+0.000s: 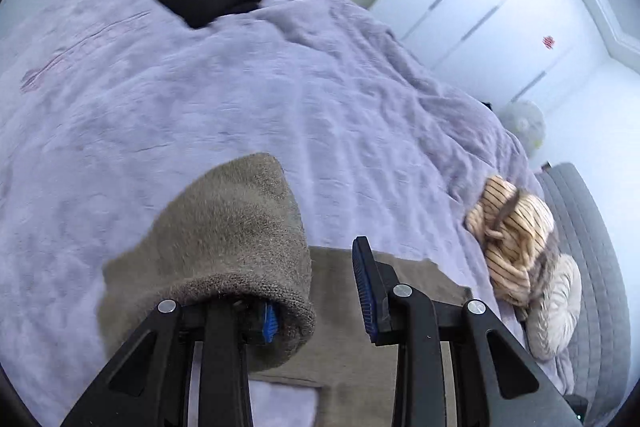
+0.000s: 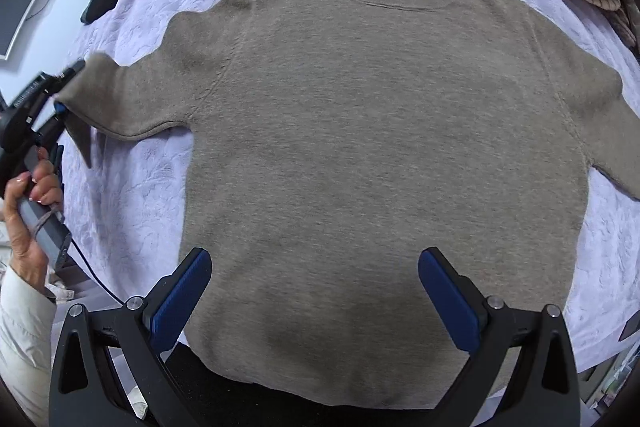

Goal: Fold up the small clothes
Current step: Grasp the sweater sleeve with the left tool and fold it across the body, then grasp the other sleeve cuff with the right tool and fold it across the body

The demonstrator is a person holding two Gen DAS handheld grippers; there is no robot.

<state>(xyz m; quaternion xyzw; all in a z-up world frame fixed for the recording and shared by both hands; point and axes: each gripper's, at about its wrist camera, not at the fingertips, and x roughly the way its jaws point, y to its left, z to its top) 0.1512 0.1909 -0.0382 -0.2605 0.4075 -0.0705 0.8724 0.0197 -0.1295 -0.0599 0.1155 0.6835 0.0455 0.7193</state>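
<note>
Sweater (image 2: 380,147) sleeve cuff (image 1: 224,247), draped over one finger of the parted left tongs (image 1: 320,291), may slip off; right tongs (image 2: 316,303) hover open.

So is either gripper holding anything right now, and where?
The left gripper has the sweater's sleeve cuff draped over one finger, jaws open. The right gripper holds nothing.
</note>
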